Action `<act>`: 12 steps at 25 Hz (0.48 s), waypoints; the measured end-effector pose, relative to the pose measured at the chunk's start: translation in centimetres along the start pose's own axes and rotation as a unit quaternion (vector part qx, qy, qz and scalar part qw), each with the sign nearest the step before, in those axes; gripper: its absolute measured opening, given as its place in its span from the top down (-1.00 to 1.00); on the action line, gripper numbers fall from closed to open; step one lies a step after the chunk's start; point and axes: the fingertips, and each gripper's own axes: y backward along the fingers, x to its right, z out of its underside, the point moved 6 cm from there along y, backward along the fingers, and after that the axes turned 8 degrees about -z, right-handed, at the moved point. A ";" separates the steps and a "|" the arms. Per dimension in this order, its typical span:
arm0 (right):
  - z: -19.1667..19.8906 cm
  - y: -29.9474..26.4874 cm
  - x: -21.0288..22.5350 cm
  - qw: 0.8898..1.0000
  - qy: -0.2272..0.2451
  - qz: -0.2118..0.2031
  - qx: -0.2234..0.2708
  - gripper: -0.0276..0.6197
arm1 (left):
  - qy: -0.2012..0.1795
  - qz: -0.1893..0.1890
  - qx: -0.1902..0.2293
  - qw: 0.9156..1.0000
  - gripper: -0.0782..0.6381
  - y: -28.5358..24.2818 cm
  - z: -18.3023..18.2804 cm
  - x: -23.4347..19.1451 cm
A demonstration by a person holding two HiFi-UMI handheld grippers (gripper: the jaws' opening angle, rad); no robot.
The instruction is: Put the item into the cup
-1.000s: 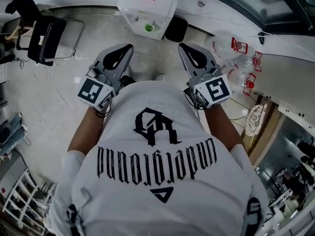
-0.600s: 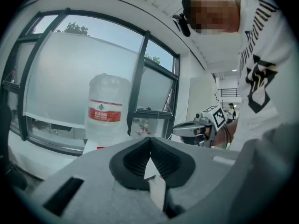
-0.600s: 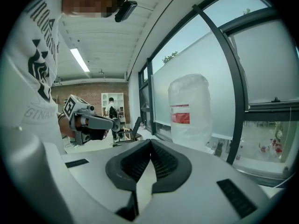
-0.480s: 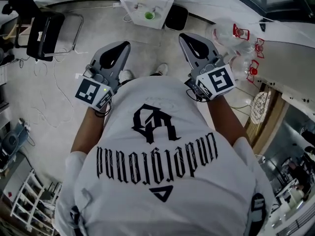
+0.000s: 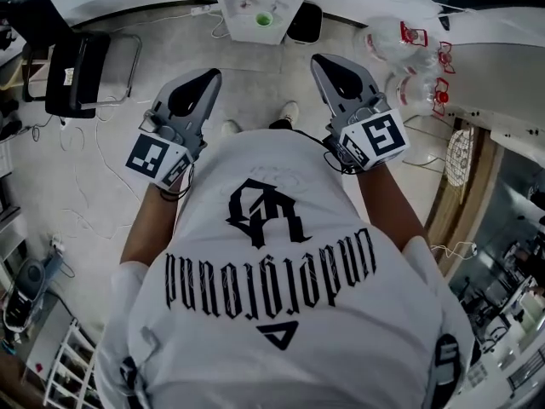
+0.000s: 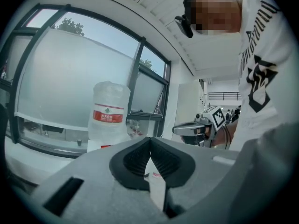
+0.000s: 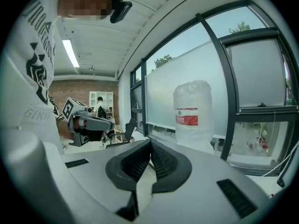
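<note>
No item and no cup could be identified with certainty. The only candidate was a small round green object (image 5: 262, 20), seen from above on a small white worktop (image 5: 238, 25) at the far top of the head view, well apart from both tongs. It was too small for it to be told whether it was the cup or the item, so neither its heading nor its long axis could be judged.

The left tongs (image 5: 213, 74) and the right tongs (image 5: 317, 59) were held side by side before a person's white printed T-shirt (image 5: 272, 271), above a pale floor (image 5: 102, 169), both aimed towards the worktop. In each gripper view the ribbed black pads were seen pressed together with nothing between them.

A large clear water jug with a red label (image 6: 110, 111) was seen by the window.

The step in hand was judged to be the approach, with nothing grasped yet. The next move would call for the worktop to be reached, the item found, and one pair of tongs parted around it.
</note>
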 end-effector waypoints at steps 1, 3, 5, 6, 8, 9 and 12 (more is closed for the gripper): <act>0.0 -0.2 -1.1 1.000 0.000 0.005 0.000 0.87 | 0.000 0.005 0.002 1.000 0.74 0.8 0.1 -0.4; 0.0 -0.6 -3.2 1.000 0.001 0.015 -0.001 0.87 | -0.001 0.017 0.004 1.000 0.74 2.3 0.2 -1.0; 0.1 -0.8 -5.2 1.000 0.000 0.027 -0.003 0.87 | -0.003 0.030 0.007 1.000 0.74 3.6 0.4 -1.5; 0.3 -1.0 -6.1 0.999 -0.001 0.032 -0.003 0.87 | -0.003 0.036 0.009 0.999 0.74 4.2 0.4 -1.8; 0.6 -1.1 -7.7 0.999 -0.006 0.045 -0.004 0.87 | -0.001 0.047 0.012 0.999 0.74 5.2 0.5 -2.3; 0.7 -1.0 -8.5 0.999 -0.009 0.051 -0.004 0.87 | -0.001 0.054 0.013 0.998 0.74 5.5 0.5 -2.3; 0.8 -0.5 -10.2 0.998 -0.015 0.068 -0.006 0.87 | -0.002 0.076 0.013 0.997 0.74 6.3 0.6 -2.3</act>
